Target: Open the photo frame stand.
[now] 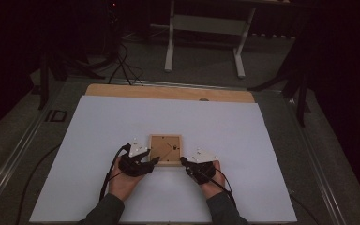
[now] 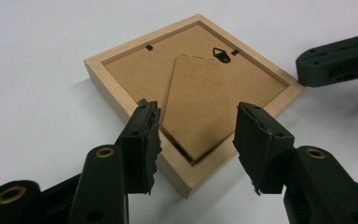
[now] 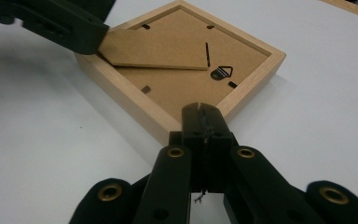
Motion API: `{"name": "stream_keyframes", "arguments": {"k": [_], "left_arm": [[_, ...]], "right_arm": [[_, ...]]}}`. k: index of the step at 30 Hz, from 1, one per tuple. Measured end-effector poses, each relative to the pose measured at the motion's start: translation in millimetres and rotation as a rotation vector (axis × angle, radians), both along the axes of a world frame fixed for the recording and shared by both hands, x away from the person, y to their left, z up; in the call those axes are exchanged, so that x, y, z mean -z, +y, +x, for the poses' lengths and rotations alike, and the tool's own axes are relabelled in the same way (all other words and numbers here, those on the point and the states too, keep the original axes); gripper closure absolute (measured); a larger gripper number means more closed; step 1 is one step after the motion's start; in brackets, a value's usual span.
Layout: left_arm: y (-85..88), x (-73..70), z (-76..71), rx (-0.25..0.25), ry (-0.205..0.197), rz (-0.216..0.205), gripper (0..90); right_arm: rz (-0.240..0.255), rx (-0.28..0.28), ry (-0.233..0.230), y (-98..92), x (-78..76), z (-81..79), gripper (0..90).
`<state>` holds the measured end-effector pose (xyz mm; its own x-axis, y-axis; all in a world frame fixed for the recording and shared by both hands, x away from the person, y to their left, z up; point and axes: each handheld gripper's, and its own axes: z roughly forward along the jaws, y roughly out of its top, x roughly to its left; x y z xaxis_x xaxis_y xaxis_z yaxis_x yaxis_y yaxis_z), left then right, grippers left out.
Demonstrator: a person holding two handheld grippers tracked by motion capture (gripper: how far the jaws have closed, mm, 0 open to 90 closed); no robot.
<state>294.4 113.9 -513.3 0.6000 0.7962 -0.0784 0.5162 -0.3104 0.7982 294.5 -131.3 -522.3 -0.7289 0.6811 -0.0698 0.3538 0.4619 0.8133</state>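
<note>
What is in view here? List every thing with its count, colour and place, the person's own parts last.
picture frame: one, pale wood, lying back side up on the sheet, between the two grippers.
stand flap: one, brown board, on the frame's back, its tip lifted at the corner near the left gripper.
hanger: one, black, on the frame's backing board.
sheet: one, white, covering most of the table.
table: one, wood edge showing beyond the sheet.
white stand: one, on the floor behind the table.
left gripper: one, black, jaws open astride the frame's near corner.
right gripper: one, black, jaws shut at the frame's opposite edge.
hands: two, holding the grippers.
</note>
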Motion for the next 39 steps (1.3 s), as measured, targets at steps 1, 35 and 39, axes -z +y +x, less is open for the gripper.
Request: {"name": "stream_keyframes", "arguments": {"k": [1,35,39], "left_arm": [[-1.9,0.2,2.5,0.005,0.012,0.002,49.8],[-28.0,-22.7,24.2,0.026,0.049,0.143,50.8],[-26.4,-22.6,24.7,0.027,0.053,0.13,50.6]], "right_arm": [[0.001,0.0,0.0,0.0,0.1,0.0,89.5],[0.006,-0.005,-0.009,-1.0,1.1,-0.1,89.6],[0.004,-0.005,-0.01,-0.9,1.2,-0.4,89.6]]}}
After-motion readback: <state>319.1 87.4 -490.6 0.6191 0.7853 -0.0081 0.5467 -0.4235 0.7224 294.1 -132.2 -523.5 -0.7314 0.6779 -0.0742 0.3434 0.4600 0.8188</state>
